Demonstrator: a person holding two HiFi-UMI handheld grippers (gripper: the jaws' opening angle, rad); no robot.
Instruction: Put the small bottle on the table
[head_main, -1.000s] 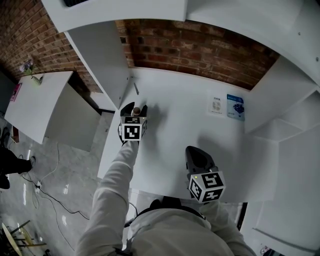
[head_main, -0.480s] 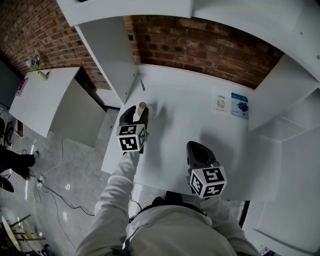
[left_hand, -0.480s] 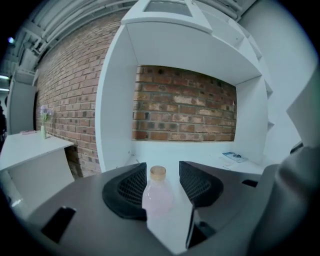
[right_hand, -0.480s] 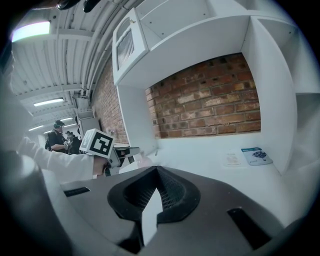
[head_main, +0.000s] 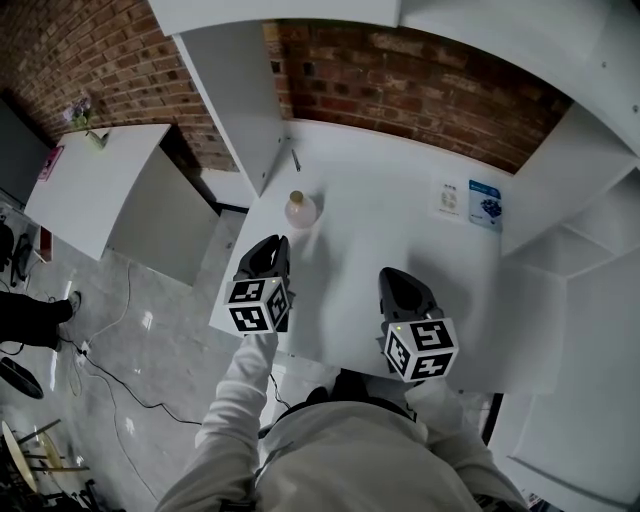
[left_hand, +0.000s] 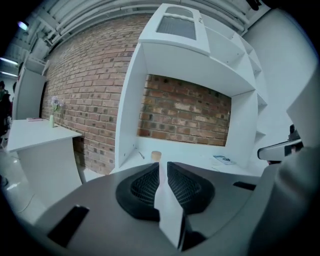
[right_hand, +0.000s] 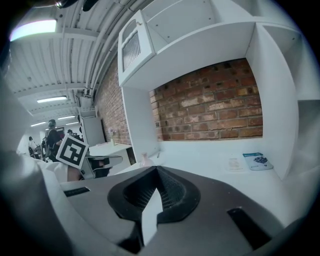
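Observation:
The small bottle (head_main: 300, 210), pale pink with a cork-coloured cap, stands upright on the white table (head_main: 380, 250) near its left edge. Its cap (left_hand: 156, 155) shows just beyond the jaws in the left gripper view, and the bottle (right_hand: 145, 160) appears small in the right gripper view. My left gripper (head_main: 270, 244) is pulled back from the bottle and not touching it. Its jaws (left_hand: 163, 167) are closing, with a narrow gap left and nothing between them. My right gripper (head_main: 400, 282) hovers over the table's near edge, shut and empty (right_hand: 157, 172).
A thin pen-like stick (head_main: 296, 160) lies by the white alcove wall (head_main: 240, 100) behind the bottle. Two leaflets (head_main: 450, 198) (head_main: 484, 200) lie at the back right. A second white table (head_main: 90, 190) stands to the left, with cables (head_main: 110, 380) on the floor.
The left gripper has let go of the bottle and drawn back toward me, its jaws narrowing. The bottle stays standing on the table. The right gripper has barely moved.

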